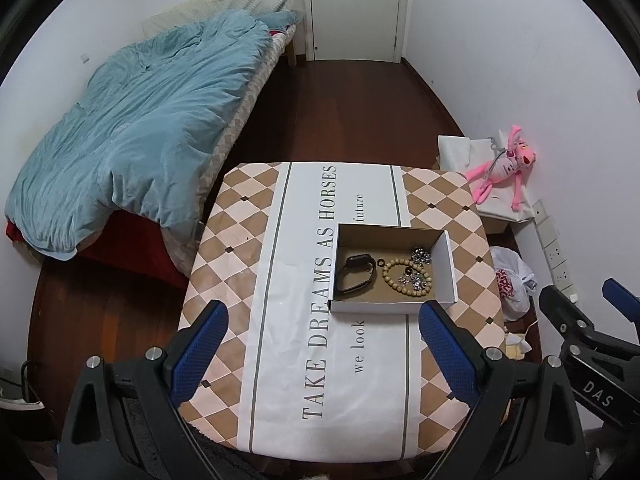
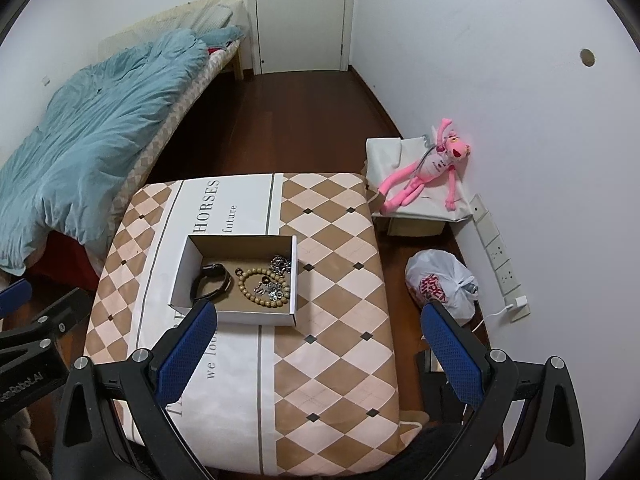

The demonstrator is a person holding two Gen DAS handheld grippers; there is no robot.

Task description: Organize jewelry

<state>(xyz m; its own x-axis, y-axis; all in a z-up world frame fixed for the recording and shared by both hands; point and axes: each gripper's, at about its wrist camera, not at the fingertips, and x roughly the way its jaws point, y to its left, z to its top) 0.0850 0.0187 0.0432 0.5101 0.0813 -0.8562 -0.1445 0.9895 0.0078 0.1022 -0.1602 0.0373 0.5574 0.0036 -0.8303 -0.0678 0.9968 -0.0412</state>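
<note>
Jewelry sits gathered in an open cardboard box (image 1: 394,306) that rests on the tabletop (image 1: 224,240), on the white printed strip of the checkered cloth (image 1: 444,196), toward the right side of the middle. Inside the box, a black watch band (image 1: 356,276) lies on the left half, a small dark ring (image 1: 380,262) just beside it, and a loop of tan wooden beads (image 1: 400,280) on the right half with silvery trinkets (image 1: 420,257) touching and overlapping it. The left claw (image 1: 323,314) hangs above the near part of the tabletop with its blue pads spread wide apart and nothing between them; its right pad (image 1: 444,344) shows just in front of the box's near right corner. The right claw (image 2: 316,314) is likewise wide open and empty, its left pad (image 2: 188,344) overlapping the box's near wall (image 2: 256,317) in the right wrist view, its other pad out past the tabletop's right edge. Beyond the tabletop's left edge stands a bed (image 1: 256,80) under a rumpled blue quilt (image 1: 140,120). Off the far right corner a pink plush toy (image 2: 424,168) lies on a white-draped stand, with a knotted plastic bag (image 2: 440,284) on the floor nearer by.
</note>
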